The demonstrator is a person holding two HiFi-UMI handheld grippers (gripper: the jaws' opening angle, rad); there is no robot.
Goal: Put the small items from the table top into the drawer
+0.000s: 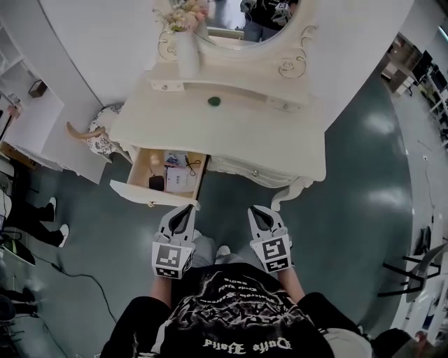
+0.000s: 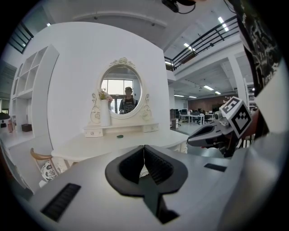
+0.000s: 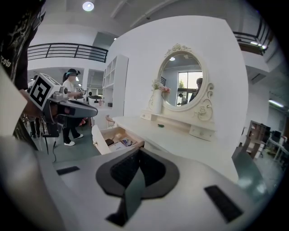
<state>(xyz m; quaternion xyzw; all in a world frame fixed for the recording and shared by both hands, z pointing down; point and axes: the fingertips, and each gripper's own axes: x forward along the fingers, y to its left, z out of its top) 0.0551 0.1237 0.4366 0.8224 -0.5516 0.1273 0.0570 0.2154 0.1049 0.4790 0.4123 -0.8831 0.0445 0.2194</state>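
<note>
A small dark-green item [image 1: 214, 101] lies on the cream dressing table [image 1: 231, 140], near the back below the mirror; it also shows in the left gripper view [image 2: 119, 135] and the right gripper view [image 3: 160, 125]. The table's left drawer [image 1: 150, 194] stands pulled out, with a black object, papers and other small things inside. Both grippers hang close to my body, short of the table. My left gripper [image 1: 187, 208] is shut and empty, just in front of the drawer front. My right gripper [image 1: 256, 210] is shut with nothing between its pads.
A white vase of flowers [image 1: 187, 52] and an oval mirror [image 1: 245, 21] stand on the table's raised back shelf. A chair with a patterned cushion [image 1: 100, 140] sits left of the table. A person's feet [image 1: 56, 217] and a floor cable [image 1: 91, 280] are at the left.
</note>
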